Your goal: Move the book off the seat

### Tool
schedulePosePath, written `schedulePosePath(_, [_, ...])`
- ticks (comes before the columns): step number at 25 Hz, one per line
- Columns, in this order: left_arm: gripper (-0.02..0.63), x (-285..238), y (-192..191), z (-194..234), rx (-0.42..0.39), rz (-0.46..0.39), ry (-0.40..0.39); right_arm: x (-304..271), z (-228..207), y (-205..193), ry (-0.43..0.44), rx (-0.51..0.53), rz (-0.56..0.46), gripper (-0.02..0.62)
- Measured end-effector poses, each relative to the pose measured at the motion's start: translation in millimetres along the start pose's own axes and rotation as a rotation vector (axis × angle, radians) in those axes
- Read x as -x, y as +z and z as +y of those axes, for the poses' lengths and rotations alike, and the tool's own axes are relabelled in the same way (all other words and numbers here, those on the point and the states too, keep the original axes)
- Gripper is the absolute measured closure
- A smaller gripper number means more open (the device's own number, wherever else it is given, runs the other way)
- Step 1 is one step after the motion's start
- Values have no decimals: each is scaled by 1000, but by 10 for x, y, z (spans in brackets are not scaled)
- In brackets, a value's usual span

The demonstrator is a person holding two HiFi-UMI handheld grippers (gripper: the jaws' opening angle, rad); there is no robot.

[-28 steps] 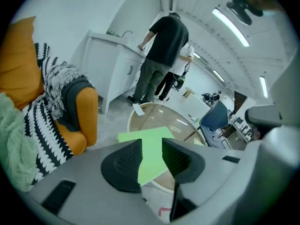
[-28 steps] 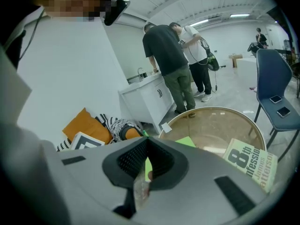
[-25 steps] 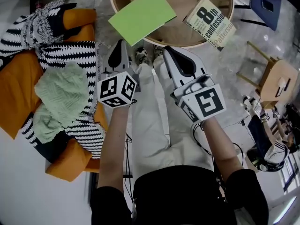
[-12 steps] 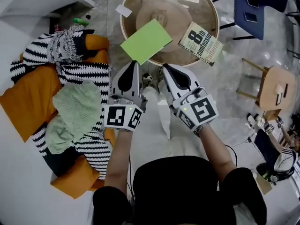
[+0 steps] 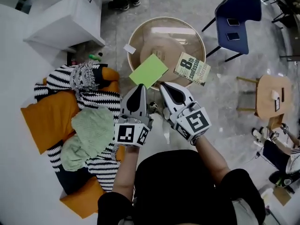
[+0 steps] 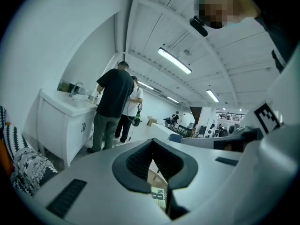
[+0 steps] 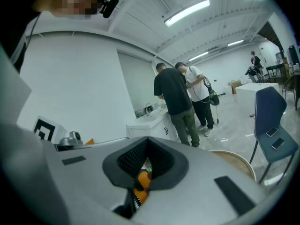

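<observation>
Head view | book on round table, beyond left tool, right tool | both closed, empty

Below you, the round table shows a pale wood rim around a glossy top that mirrors a ceiling light. The green booklet is matt paper; the book has a printed paper cover. The floor is polished stone. A rough knitted striped blanket drapes orange cloth cushions. Your left gripper and right gripper wear smooth matt plastic.
</observation>
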State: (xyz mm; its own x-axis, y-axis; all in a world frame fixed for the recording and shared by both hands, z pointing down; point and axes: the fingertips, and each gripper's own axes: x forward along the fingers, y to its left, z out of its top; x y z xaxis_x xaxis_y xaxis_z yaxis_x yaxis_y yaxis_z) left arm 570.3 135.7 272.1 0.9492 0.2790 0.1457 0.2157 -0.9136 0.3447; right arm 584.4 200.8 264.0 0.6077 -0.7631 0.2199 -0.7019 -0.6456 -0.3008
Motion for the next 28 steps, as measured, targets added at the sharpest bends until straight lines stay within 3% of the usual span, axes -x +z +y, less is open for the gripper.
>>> schedulePosePath(6, [597, 185, 822, -419, -63, -70, -80, 287, 270, 874, -12, 28, -126, 580])
schedulePosePath(12, [597, 321, 1447, -721, -108, -112, -123, 463, 536, 1501, 1, 62, -208, 580])
schedulePosePath(22, [597, 543, 1853, -904, -140, -142, -156, 624, 898, 1997, 33, 153, -280, 580])
schedulePosePath(28, [597, 541, 1958, -1112, -171, -154, -207, 787, 860, 2196, 7, 174, -304, 580])
